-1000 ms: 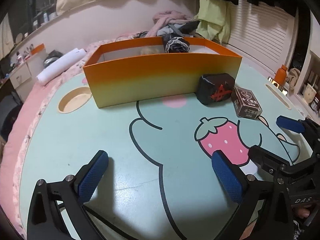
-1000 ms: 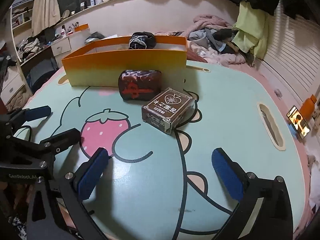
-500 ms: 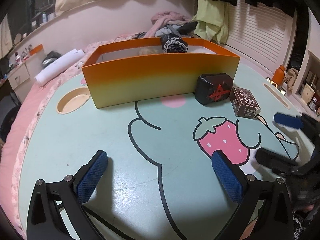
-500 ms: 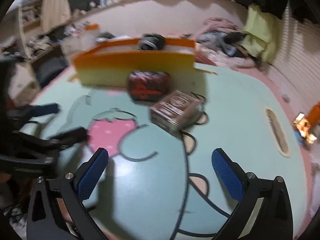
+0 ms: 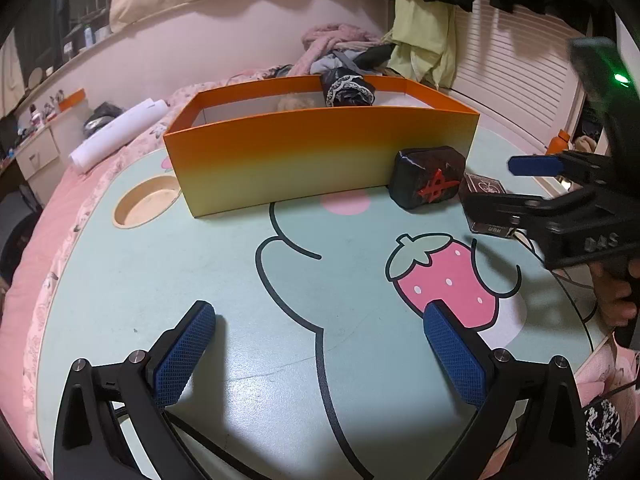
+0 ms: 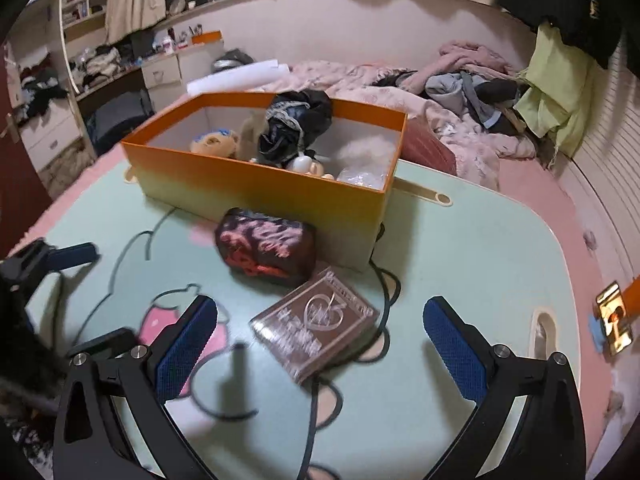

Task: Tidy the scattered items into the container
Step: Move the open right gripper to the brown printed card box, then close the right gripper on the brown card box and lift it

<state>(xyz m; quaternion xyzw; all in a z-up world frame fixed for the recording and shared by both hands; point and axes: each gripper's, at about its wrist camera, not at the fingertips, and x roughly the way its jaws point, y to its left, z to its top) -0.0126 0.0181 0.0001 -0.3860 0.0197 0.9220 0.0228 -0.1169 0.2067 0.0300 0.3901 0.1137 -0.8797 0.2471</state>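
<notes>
Left gripper (image 5: 320,344): released, fingers spread wide, nothing between them, low over the table (image 5: 160,280) near its front edge. Right gripper (image 6: 320,344): likewise released and empty, raised above the table and tilted down toward the card box (image 6: 316,328). Seen from the left wrist as a black frame at the right edge, blue pad forward, a hand (image 5: 616,296) on its grip.

Card box: flat on the table, dark brown with a heart-and-spade emblem on top, corner turned toward the right camera, partly hidden behind the right gripper in the left view. Just beyond it, touching or nearly so, a dark pouch (image 6: 266,248) with a red mark, lying right beside the near wall of the box (image 6: 260,192), close to its right corner.

Box: orange fading to yellow, open on top, standing toward the far side of the table. Inside: a dark lace-trimmed bundle (image 6: 296,128) rising above the rim, a plush toy (image 6: 212,144) toward the left, something white and fluffy (image 6: 368,156) toward the right, a small pale round thing between them, too small to make out.

On the table top: a printed strawberry (image 5: 444,276) between the two grippers, a round cup recess (image 5: 146,202) left of the box.
</notes>
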